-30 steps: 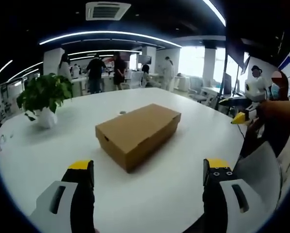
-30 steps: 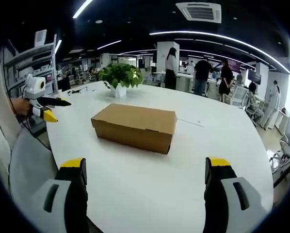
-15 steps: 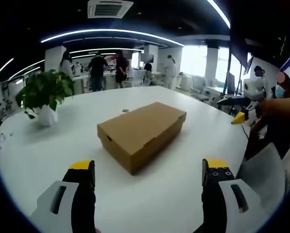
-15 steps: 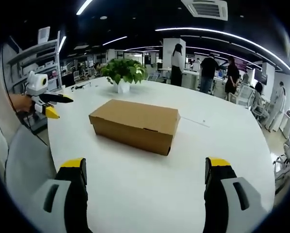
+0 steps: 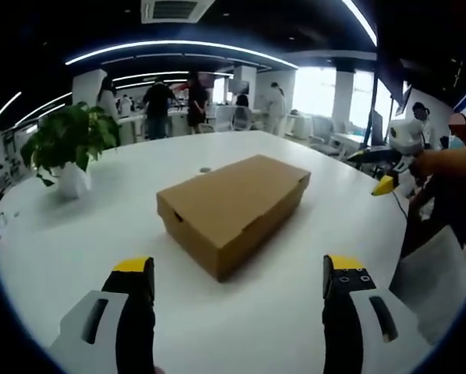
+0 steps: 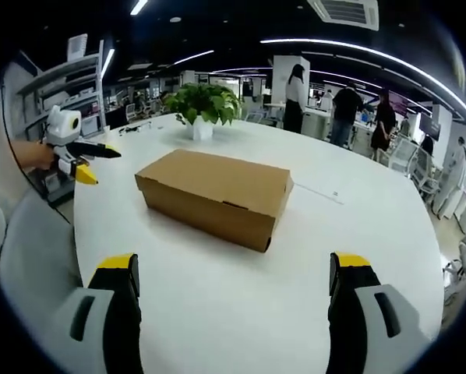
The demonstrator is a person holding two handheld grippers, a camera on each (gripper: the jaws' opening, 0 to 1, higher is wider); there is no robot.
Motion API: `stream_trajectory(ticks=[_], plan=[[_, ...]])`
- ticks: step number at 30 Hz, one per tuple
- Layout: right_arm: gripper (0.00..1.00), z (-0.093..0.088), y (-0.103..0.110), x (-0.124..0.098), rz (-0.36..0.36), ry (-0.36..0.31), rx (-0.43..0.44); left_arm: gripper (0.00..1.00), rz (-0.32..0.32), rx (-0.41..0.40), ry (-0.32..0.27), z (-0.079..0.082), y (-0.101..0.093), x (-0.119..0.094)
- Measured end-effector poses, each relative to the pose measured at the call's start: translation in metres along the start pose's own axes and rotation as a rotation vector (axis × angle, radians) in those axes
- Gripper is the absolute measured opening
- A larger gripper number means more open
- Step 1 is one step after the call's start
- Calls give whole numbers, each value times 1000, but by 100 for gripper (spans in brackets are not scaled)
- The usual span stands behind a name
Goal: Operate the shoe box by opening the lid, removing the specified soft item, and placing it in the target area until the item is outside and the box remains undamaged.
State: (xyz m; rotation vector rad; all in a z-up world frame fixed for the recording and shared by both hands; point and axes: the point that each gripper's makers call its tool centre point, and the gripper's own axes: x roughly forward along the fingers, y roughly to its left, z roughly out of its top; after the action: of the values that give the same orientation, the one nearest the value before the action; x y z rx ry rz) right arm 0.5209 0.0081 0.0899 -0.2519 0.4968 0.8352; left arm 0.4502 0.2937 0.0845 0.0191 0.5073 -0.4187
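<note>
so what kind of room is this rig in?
Looks like an open-plan office: a big white table holding the shoe box and a potted plant, people standing at desks behind, a ceiling air-conditioning vent overhead.

Both views look slightly downward across the white desk (image 5: 54, 241) from near its edge, at a moderate distance from the closed cardboard shoe box (image 5: 231, 209). The left gripper view faces one corner of it, while the right gripper view faces its long side (image 6: 214, 195); both share the potted plant (image 6: 203, 105) behind it.

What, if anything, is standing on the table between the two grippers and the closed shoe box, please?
Nothing visible does. In both views only bare white table lies between the open jaws and the shoe box; the potted plant stands beyond the box.
</note>
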Motion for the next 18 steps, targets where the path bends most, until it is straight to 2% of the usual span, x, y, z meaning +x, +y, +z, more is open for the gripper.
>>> stream_trajectory(ticks=[10, 18], plan=[[97, 4, -17, 19, 20, -9, -35, 90, 7, -12, 16, -5, 7, 17], [96, 7, -22, 32, 43, -7, -53, 87, 28, -13, 3, -3, 14, 29]])
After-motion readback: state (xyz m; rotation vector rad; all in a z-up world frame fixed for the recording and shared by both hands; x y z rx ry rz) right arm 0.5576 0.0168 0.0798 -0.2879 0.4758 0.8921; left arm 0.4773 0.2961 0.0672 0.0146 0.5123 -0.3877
